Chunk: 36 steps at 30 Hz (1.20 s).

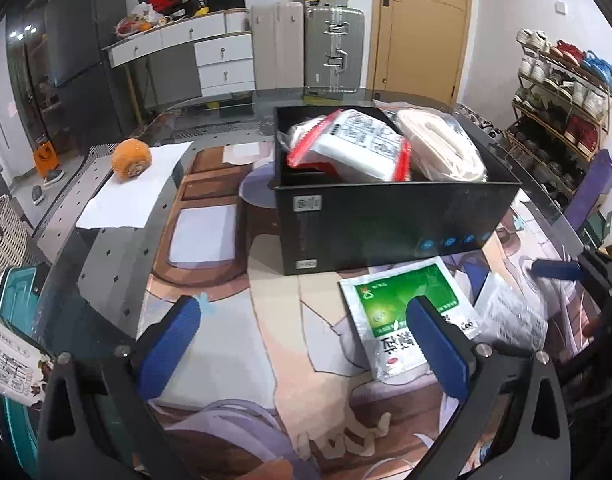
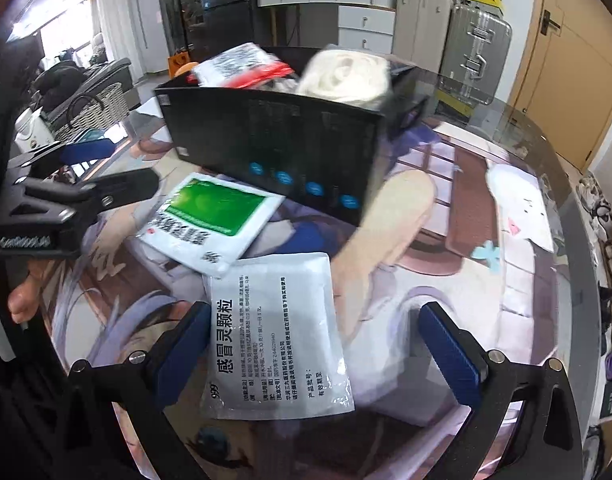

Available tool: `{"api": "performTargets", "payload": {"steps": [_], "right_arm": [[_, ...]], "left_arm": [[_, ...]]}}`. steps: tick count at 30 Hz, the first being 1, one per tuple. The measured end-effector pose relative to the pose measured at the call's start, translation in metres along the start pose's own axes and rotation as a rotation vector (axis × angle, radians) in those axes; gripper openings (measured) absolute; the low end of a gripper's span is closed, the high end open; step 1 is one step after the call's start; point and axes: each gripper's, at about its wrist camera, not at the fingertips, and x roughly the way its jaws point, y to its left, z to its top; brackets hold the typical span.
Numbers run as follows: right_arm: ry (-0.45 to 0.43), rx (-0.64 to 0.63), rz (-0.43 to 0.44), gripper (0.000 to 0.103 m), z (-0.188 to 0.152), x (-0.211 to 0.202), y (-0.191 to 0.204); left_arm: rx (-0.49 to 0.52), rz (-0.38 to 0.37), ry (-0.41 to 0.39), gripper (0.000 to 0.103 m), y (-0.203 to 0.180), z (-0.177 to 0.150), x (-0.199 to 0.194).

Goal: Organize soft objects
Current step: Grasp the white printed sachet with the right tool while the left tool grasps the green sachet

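A black box stands on the table and holds a red-edged zip bag and a white roll in plastic. In front of it lie a green-and-white sachet and a white printed sachet, slightly overlapping. My left gripper is open and empty, its right pad over the green sachet's edge. In the right wrist view my right gripper is open above the white sachet, which lies flat between the pads. The green sachet and the box are beyond it.
An orange soft ball rests on a white paper sheet at the table's far left. The glass table edge curves round to the right. A hand holds the left gripper. A suitcase and drawers stand behind.
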Motion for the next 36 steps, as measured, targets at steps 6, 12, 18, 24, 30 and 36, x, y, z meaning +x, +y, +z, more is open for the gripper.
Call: {"api": "performTargets", "payload": {"steps": [6, 12, 18, 24, 30, 36], "right_arm": [[0.004, 0.045, -0.025, 0.101, 0.002, 0.001, -0.024], [0.009, 0.038, -0.025, 0.094, -0.005, -0.006, -0.026], [-0.016, 0.04, -0.023, 0.076, -0.009, -0.011, -0.026], [-0.052, 0.048, -0.023, 0.053, -0.007, -0.014, -0.025], [-0.064, 0.035, -0.023, 0.035, -0.006, -0.017, -0.023], [-0.1, 0.061, -0.031, 0.035, -0.004, -0.028, -0.027]], "left_arm": [[0.032, -0.014, 0.009, 0.103, -0.01, -0.001, 0.0], [0.049, -0.02, 0.024, 0.103, -0.015, -0.001, 0.002], [0.083, -0.043, 0.047, 0.103, -0.029, -0.001, 0.007], [0.116, -0.043, 0.067, 0.103, -0.042, -0.002, 0.014], [0.131, -0.057, 0.076, 0.103, -0.049, -0.002, 0.015], [0.109, -0.11, 0.108, 0.103, -0.054, -0.001, 0.018]]}}
